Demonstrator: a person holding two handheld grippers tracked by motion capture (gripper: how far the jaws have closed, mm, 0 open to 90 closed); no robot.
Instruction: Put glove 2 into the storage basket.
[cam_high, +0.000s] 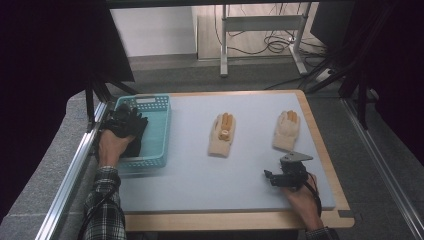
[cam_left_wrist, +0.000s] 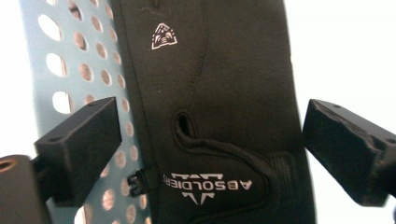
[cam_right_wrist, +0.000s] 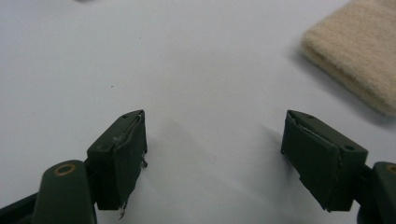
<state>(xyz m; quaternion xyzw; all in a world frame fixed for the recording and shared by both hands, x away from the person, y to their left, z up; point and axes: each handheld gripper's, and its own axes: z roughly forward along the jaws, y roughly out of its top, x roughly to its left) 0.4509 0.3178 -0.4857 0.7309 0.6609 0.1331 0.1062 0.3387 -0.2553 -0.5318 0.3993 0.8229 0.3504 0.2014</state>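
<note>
A black glove with white lettering lies in the blue perforated basket. My left gripper hangs right over it, its jaws wide apart on either side and not pressing the glove. From above, the left gripper and the black glove sit at the left half of the basket. Two cream gloves with orange fingertips lie on the mat, one in the middle and one to the right. My right gripper rests low near the front right, open, with bare mat between its jaws.
The cuff of a cream glove lies ahead and to the right of the right gripper. The pale mat lies on a wooden table whose rim shows along the right. A metal rail runs along the left side.
</note>
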